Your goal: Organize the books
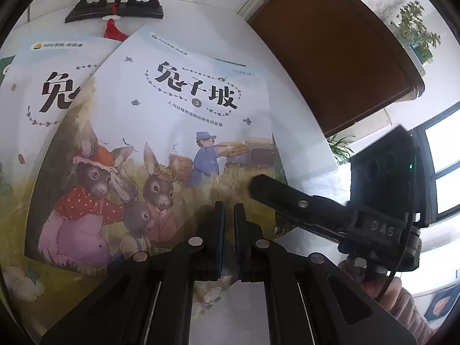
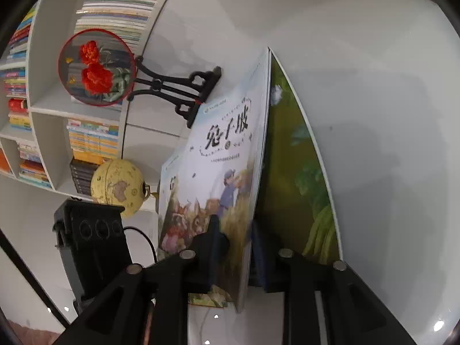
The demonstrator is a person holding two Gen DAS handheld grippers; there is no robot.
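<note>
**Two grippers, one picture book coming off the pile**

Two black grippers are working over a glossy white table [image 2: 388, 143] strewn with thin picture books. The right gripper [image 2: 235, 238] is pinching the lower edge of a pale-blue paperback with rabbits on its cover [image 2: 218, 166], jaws closed down to the thickness of the book. That edge grip is letting it hold the book lifted and tilted, apart from the green-covered book [image 2: 296, 178] lying flat beneath.

The left gripper [image 1: 229, 215] is hovering just over the same rabbit book [image 1: 161, 132], jaws nearly together with only a thin gap and nothing between them, probably waiting to steady or receive it. A second matching pale-blue book [image 1: 49, 86] is lying partly under the first.

Beyond stand a black carved wooden stand [image 2: 184, 92] bearing a round red-flowered fan [image 2: 96, 67], a yellow globe [image 2: 118, 185], and white bookshelves [image 2: 46, 92], likely the destination.
</note>
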